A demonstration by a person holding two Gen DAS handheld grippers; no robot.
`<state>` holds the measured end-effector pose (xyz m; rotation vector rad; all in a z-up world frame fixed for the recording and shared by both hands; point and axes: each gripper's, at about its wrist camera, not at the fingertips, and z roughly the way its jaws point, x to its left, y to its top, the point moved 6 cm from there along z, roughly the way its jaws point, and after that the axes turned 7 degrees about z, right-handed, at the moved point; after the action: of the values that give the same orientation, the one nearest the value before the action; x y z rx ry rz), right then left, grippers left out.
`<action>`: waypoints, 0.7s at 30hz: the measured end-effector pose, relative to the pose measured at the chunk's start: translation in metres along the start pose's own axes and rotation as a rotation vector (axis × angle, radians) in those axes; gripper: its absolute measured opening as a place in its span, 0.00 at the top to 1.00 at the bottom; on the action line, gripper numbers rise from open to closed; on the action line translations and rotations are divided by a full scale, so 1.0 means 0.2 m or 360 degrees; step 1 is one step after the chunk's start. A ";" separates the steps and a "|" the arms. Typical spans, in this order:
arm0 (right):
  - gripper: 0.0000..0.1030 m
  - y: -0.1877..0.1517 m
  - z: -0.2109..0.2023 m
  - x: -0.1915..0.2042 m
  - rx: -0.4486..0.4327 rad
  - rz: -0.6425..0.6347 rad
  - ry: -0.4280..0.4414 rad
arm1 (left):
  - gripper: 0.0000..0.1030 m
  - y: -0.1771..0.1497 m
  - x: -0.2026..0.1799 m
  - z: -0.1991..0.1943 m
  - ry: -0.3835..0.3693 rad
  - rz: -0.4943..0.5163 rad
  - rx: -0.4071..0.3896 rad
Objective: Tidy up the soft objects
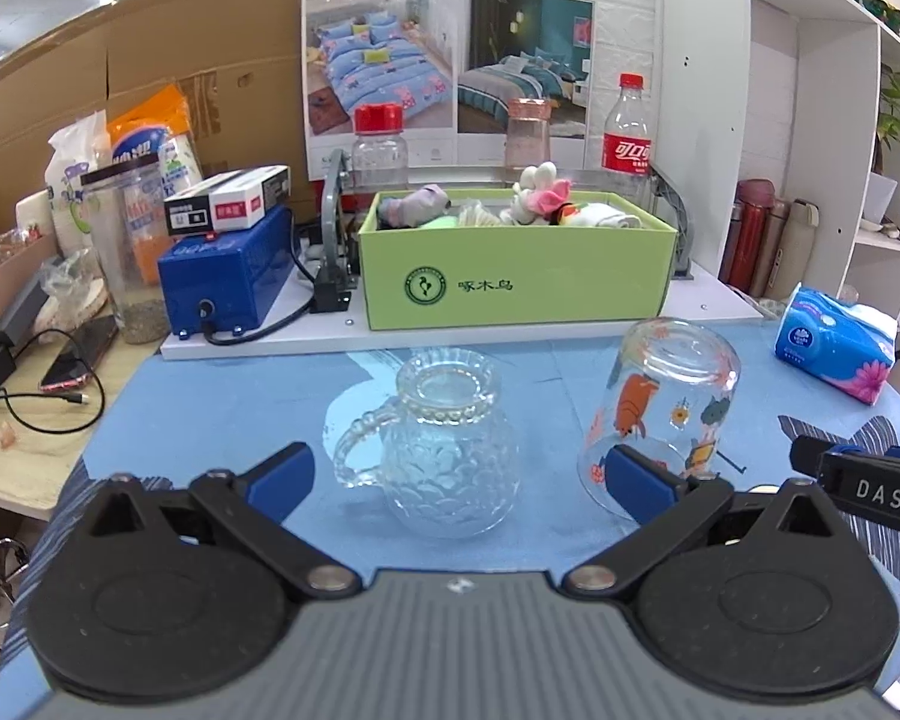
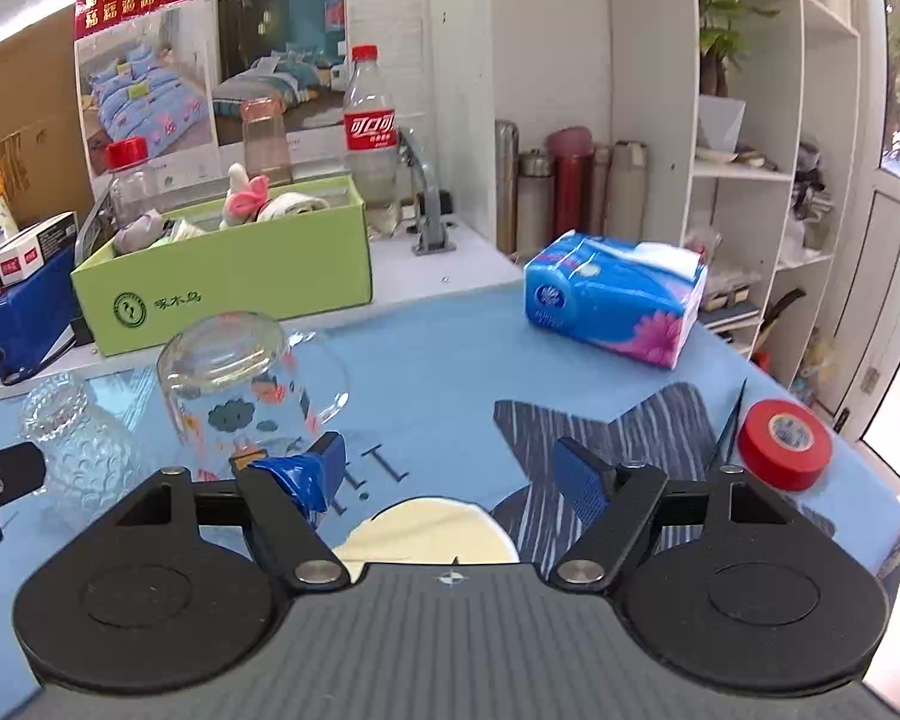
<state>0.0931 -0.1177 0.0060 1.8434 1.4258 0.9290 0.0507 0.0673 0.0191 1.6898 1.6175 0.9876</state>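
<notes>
A green box [image 1: 516, 282] stands at the back of the blue cloth and holds several soft toys: a grey plush [image 1: 414, 207], a white and pink plush [image 1: 540, 195] and white cloth items. The box also shows in the right wrist view [image 2: 240, 276] at the upper left. My left gripper [image 1: 462, 480] is open and empty, its fingers on either side of an upturned textured glass mug [image 1: 444, 450]. My right gripper [image 2: 459, 474] is open and empty above the cloth. A blue tissue pack [image 2: 618, 300] lies ahead of it to the right.
An upturned printed glass [image 1: 660, 414] stands right of the mug. A red tape roll [image 2: 786, 444] and dark tweezers [image 2: 729, 420] lie at the right. A Coke bottle [image 1: 627, 132], jars and a blue device [image 1: 222, 276] stand behind. White shelves [image 2: 750, 168] rise at the right.
</notes>
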 end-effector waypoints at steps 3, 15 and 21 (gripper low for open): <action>0.40 -0.02 0.01 0.00 0.0055 0.0016 0.0044 | 0.00 0.00 -0.02 -0.01 0.0004 0.0016 0.0000; 0.40 -0.02 0.00 0.00 0.0083 0.0067 0.0093 | 0.01 -0.01 -0.02 0.00 -0.0019 0.0015 -0.0019; 0.40 -0.02 0.01 0.00 0.0089 0.0069 0.0087 | 0.00 0.00 -0.02 -0.01 -0.0039 0.0007 -0.0047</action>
<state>0.0921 -0.1162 0.0011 1.9100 1.4640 0.9768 0.0487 0.0637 0.0197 1.6803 1.5767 0.9846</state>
